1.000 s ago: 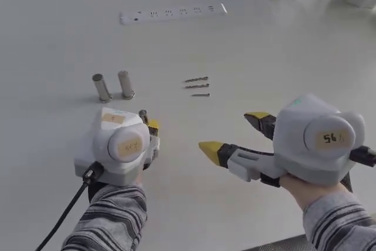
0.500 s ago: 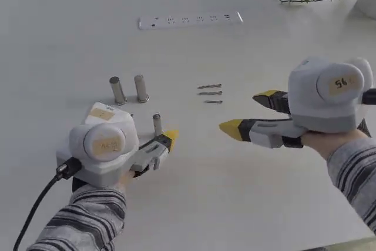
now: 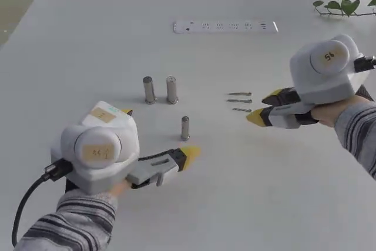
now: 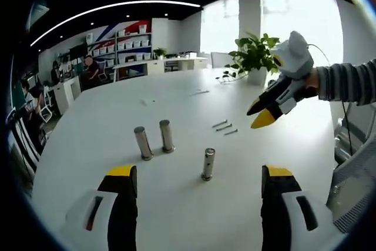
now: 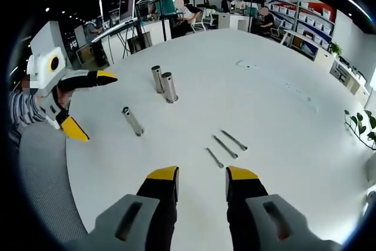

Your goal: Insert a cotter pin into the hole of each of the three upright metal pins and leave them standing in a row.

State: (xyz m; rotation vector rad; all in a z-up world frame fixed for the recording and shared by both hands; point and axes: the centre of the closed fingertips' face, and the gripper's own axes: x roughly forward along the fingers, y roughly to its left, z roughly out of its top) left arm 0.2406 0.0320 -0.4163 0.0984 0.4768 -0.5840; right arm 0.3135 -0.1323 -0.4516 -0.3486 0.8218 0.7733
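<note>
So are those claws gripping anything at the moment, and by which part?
Nothing. Left gripper and right gripper are both open and empty; the pins stand free.

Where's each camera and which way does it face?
Head view: headset, looking down at bench; striped sleeves, left hand-held gripper, right hand-held gripper.
Left gripper view: rides left hand-held gripper, faces metal pins; own open jaws.
Right gripper view: rides right hand-held gripper, faces cotter pins; own open jaws.
Shared: all three see the metal pins and cotter pins.
</note>
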